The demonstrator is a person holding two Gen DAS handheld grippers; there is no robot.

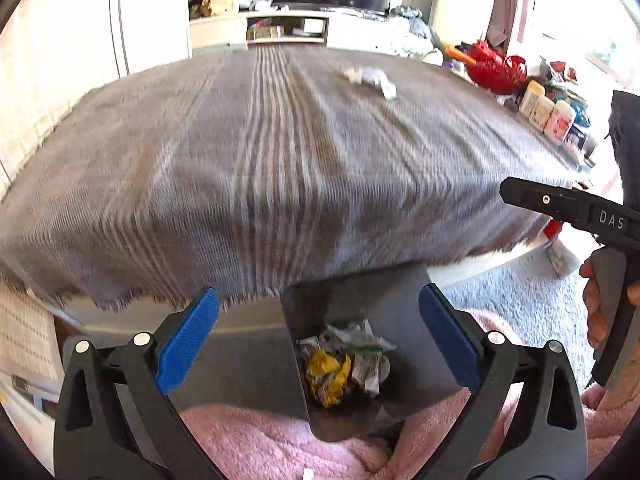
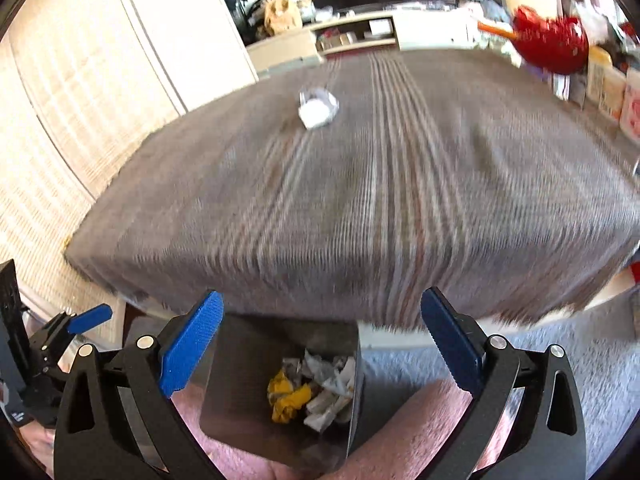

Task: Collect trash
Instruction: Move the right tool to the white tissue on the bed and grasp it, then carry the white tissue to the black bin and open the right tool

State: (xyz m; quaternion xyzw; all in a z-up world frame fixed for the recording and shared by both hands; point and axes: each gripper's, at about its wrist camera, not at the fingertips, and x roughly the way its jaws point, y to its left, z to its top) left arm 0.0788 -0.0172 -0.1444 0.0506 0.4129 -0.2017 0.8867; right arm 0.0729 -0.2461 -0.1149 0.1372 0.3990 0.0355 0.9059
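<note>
A dark grey bin (image 1: pixel 404 300) (image 2: pixel 224 364) stands below the table's near edge, holding crumpled white and yellow wrappers (image 1: pixel 344 364) (image 2: pixel 312 388). My left gripper (image 1: pixel 320 340) hangs above the bin, open, nothing between its blue pads. My right gripper (image 2: pixel 322 344) is likewise open and empty above the bin. A crumpled white paper (image 1: pixel 372 78) (image 2: pixel 318 108) lies on the far part of the grey striped tablecloth (image 1: pixel 260 160) (image 2: pixel 360 184). The right gripper's black body (image 1: pixel 568 208) shows at the left wrist view's right edge; the left gripper's blue finger (image 2: pixel 90 316) shows low left in the right wrist view.
A red bowl (image 1: pixel 496 68) (image 2: pixel 552 46) and several bottles (image 1: pixel 544 110) crowd the table's far right side. A low white shelf unit (image 1: pixel 288 28) and a dark screen stand behind the table. Pink fluffy fabric (image 1: pixel 260 440) lies under the bin, grey carpet (image 1: pixel 520 300) to the right.
</note>
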